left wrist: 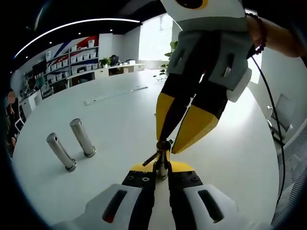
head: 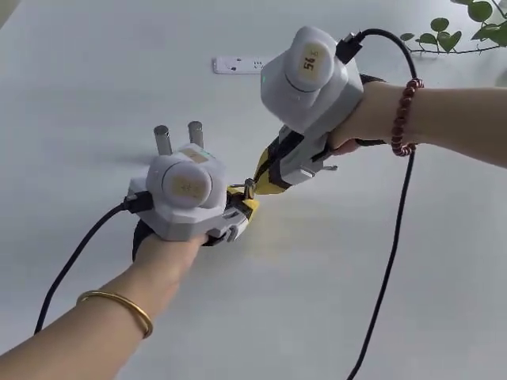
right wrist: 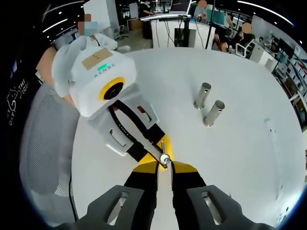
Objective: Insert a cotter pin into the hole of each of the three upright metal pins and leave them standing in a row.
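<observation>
As the left gripper view shows, left claw (left wrist: 162,170) clamps a metal pin (left wrist: 162,162), right claw (left wrist: 168,144) pinching its cotter pin (left wrist: 152,157).

two metal pins (left wrist: 82,137) upright, third (left wrist: 163,165) aloft

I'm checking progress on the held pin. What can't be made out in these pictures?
- Head view: held pin mostly hidden between left claw and right claw.
- Left gripper view: right claw's tips cover whether the cotter pin passes through its hole.
- Head view: white item beyond the claws, too small to identify.
</observation>
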Demonstrator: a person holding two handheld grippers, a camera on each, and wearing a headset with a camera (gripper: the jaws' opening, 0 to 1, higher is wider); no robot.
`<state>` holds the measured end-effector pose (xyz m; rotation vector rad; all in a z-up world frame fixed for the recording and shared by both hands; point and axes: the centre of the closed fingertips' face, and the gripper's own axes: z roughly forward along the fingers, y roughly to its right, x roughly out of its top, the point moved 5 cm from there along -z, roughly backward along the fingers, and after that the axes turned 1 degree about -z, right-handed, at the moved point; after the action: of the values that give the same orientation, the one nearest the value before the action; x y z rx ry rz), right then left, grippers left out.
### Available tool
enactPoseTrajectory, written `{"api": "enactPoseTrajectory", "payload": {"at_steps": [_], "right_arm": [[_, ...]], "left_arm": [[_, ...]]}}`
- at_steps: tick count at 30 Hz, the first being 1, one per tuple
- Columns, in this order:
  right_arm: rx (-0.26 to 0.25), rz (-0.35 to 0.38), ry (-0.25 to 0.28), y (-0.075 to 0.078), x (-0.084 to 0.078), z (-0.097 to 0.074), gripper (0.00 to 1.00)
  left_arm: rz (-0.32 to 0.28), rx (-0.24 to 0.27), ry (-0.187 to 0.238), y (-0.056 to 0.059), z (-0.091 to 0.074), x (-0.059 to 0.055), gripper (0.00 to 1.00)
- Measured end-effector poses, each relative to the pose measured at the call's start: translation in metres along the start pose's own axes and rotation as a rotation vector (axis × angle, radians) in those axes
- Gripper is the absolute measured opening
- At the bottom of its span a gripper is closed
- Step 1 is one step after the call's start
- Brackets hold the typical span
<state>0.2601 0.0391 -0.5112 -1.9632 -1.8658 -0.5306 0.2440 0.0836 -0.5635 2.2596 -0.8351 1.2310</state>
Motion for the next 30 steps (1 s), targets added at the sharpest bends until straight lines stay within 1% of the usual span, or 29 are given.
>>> {"api": "enactPoseTrajectory", "payload": {"at_steps": [2,4,6,10,15,19,24,25,27,30], "right_arm": [[-0.004,-0.012,0.000,0.003,-0.001,0.002,0.05],[-0.010,-0.025,-0.005,0.002,-0.001,0.003,0.06],[-0.001,-0.041,0.007,0.000,0.000,0.004,0.07],[0.001,-0.053,0.015,-0.001,0.000,0.007,0.07],[0.002,-0.047,0.031,0.002,0.002,0.008,0.05],[0.005,-0.060,0.033,0.000,0.003,0.008,0.04],[0.000,-0.051,0.043,-0.003,0.004,0.007,0.04],[0.001,-0.048,0.045,-0.003,0.004,0.007,0.04],[-0.001,-0.043,0.050,-0.005,0.008,0.007,0.04],[-0.003,-0.058,0.048,-0.005,0.012,0.007,0.04]], "left_arm": [[-0.002,0.000,0.000,0.000,0.000,0.000,0.07],[-0.005,0.001,0.000,0.000,0.000,0.000,0.07],[-0.005,0.001,-0.001,0.000,0.000,0.000,0.07],[-0.007,0.001,-0.003,0.000,0.000,-0.001,0.07],[-0.010,0.000,-0.003,0.000,0.000,-0.002,0.07],[-0.008,-0.002,-0.006,-0.001,0.000,-0.002,0.07],[-0.008,-0.001,-0.011,-0.002,0.000,-0.002,0.07],[-0.001,0.003,-0.014,-0.003,-0.001,-0.003,0.07],[0.005,0.004,-0.012,-0.003,-0.003,-0.002,0.07],[0.006,0.003,-0.011,-0.006,-0.006,-0.001,0.07]]}}
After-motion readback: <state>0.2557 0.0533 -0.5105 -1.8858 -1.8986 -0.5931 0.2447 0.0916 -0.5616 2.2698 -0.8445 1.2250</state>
